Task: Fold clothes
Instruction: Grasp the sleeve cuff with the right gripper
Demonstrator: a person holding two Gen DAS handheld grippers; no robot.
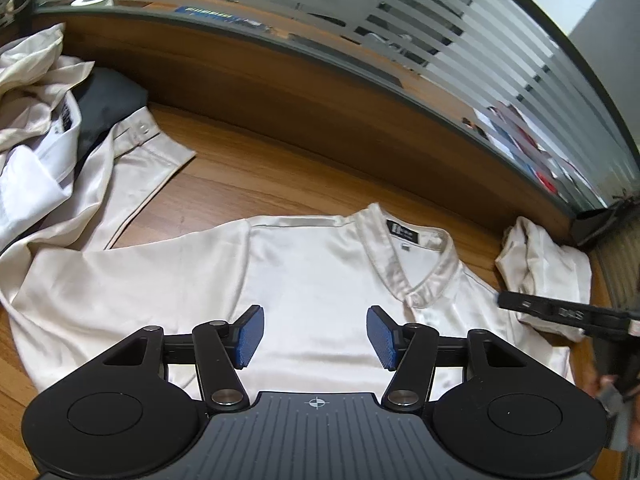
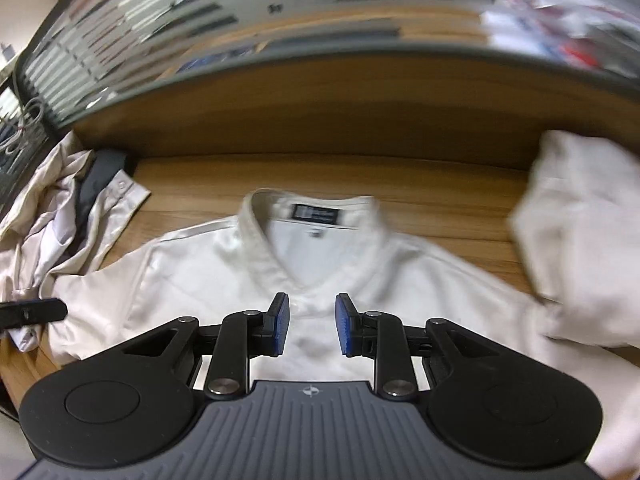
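Note:
A cream satin shirt (image 1: 312, 280) lies front up and spread flat on the wooden table (image 1: 256, 176), its collar (image 1: 400, 264) with a black label pointing away from me. My left gripper (image 1: 315, 334) hovers open over the shirt's chest, nothing between its blue pads. My right gripper (image 2: 312, 328) is open with a narrower gap, above the placket just below the collar (image 2: 280, 256) of the shirt (image 2: 208, 280), and it holds nothing. One sleeve (image 1: 544, 268) sits bunched at the right; the blurred right wrist view shows this sleeve (image 2: 580, 240) too.
A heap of other pale clothes (image 1: 40, 140) with a dark garment (image 1: 108, 104) fills the table's left end. A wooden back panel (image 1: 320, 92) and a striped glass partition (image 1: 440, 40) close off the far side. A person's hand (image 1: 612, 392) shows at the right edge.

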